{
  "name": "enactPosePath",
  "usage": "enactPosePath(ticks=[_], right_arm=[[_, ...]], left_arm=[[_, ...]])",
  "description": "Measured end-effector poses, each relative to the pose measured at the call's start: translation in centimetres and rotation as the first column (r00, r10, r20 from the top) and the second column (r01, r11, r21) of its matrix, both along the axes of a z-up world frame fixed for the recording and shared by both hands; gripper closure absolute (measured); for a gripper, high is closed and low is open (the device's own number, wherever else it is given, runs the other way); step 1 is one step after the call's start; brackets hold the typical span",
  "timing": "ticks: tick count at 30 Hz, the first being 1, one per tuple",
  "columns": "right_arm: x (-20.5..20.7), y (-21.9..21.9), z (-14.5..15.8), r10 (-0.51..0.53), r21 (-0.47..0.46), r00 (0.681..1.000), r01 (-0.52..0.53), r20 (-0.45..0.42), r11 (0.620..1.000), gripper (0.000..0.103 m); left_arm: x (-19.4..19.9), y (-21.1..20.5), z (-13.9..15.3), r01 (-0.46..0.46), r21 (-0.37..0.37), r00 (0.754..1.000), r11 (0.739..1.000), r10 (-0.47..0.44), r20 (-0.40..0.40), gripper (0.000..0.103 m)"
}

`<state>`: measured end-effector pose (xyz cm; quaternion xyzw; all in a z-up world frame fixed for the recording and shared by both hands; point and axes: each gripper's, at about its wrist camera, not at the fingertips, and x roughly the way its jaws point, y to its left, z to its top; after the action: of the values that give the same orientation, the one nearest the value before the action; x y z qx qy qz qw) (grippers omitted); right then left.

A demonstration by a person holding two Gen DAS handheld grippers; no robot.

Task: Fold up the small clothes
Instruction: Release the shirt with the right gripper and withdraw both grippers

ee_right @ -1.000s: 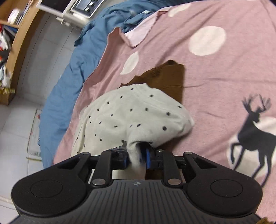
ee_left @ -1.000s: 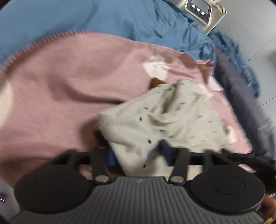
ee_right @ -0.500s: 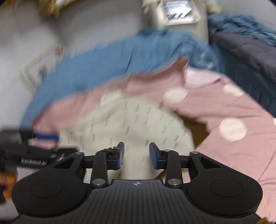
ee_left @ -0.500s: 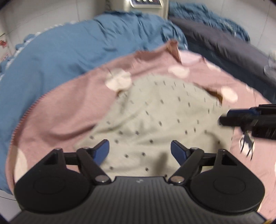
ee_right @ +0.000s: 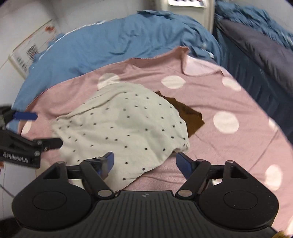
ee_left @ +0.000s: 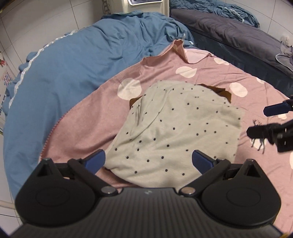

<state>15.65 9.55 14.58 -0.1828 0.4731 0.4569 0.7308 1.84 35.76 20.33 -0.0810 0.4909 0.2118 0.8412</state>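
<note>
A cream garment with dark dots (ee_left: 175, 128) (ee_right: 124, 126) lies folded over on the pink spotted blanket (ee_left: 95, 117) (ee_right: 228, 102). A brown garment (ee_left: 222, 91) (ee_right: 190, 115) peeks out from under its far edge. My left gripper (ee_left: 149, 162) hovers above the near edge of the cream garment, its jaws opening wide, nothing pressed between the pads. My right gripper (ee_right: 144, 162) hangs over the garment's near right corner, jaws opening wide too, holding nothing. Each gripper shows in the other's view: the right gripper (ee_left: 271, 124) at the right edge, the left gripper (ee_right: 27, 131) at the left edge.
A blue duvet (ee_left: 73, 60) (ee_right: 119, 42) lies bunched beyond the blanket. A dark grey mattress (ee_left: 238, 34) (ee_right: 265, 55) runs along the right. A cream appliance (ee_left: 144, 5) stands at the back by the tiled wall.
Both grippers let go of the cream garment, opened wide and rose. Both wrists rolled. The garment now lies flat on the blanket instead of bunched in the jaws.
</note>
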Motion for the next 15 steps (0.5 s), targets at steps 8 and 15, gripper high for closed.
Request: enactPosePath(ticks=[8, 15], right_arm=[[-2.5, 1.9, 2.0, 0.174, -0.135, 0.981, -0.162, 0.082, 0.978, 0.0], [-3.0, 2.2, 1.6, 0.172, -0.172, 0.982, -0.156, 0.082, 0.973, 0.0]], left_arm=[[1.0, -1.5, 1.7, 0.035, 0.044, 0.996, 0.998, -0.031, -0.083, 0.0], [0.3, 0.1, 1.0, -0.053, -0.095, 0.996, 0.994, 0.045, -0.078, 0.0]])
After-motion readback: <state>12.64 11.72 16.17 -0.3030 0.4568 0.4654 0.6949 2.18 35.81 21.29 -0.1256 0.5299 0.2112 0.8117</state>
